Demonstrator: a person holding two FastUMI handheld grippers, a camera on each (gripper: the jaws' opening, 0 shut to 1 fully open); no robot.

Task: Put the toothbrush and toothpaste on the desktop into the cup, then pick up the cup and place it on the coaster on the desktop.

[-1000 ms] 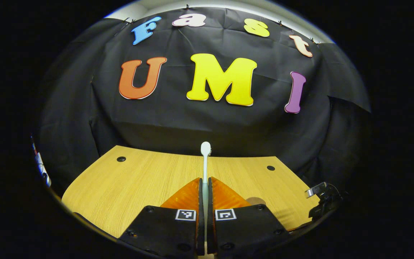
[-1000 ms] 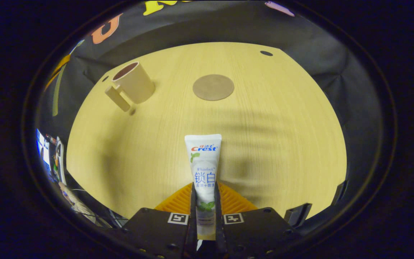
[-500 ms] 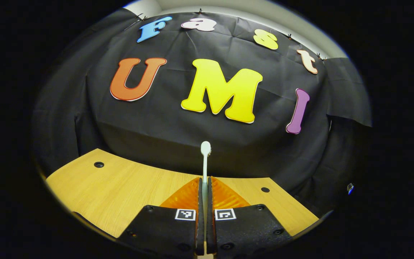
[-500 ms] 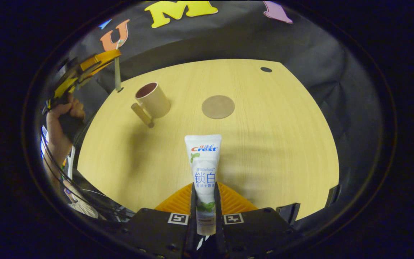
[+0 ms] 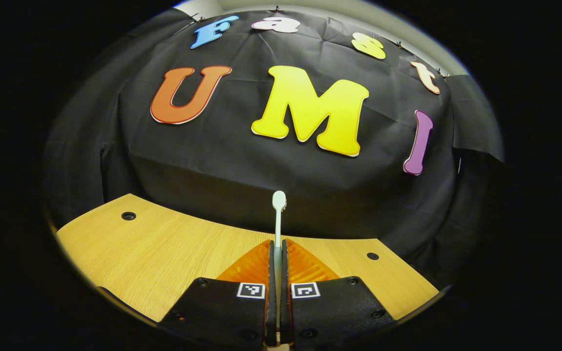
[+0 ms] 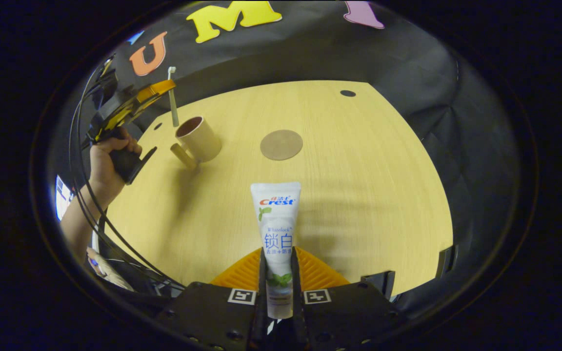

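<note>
In the left gripper view my left gripper [image 5: 277, 246] is shut on a white toothbrush [image 5: 278, 214], whose head points up toward the booth wall. In the right gripper view my right gripper [image 6: 277, 253] is shut on a white toothpaste tube [image 6: 276, 222] held above the wooden desktop [image 6: 359, 185]. A beige cup [image 6: 197, 139] with a handle stands at the far left of the desktop. The round brown coaster [image 6: 281, 144] lies to its right. The left gripper [image 6: 156, 90], held by a hand [image 6: 108, 158], hovers just left of and above the cup with the toothbrush [image 6: 173, 97] upright in it.
Cables [image 6: 110, 234] hang at the left edge of the desktop in the right gripper view. Two small dark holes [image 5: 128, 215] [image 5: 372, 256] sit near the desktop's far corners. The black booth wall rises right behind the desktop's far edge.
The left gripper with the toothbrush has come closer to the cup, now just beside its rim. The right gripper has shifted slightly, still holding the toothpaste above the desktop.
</note>
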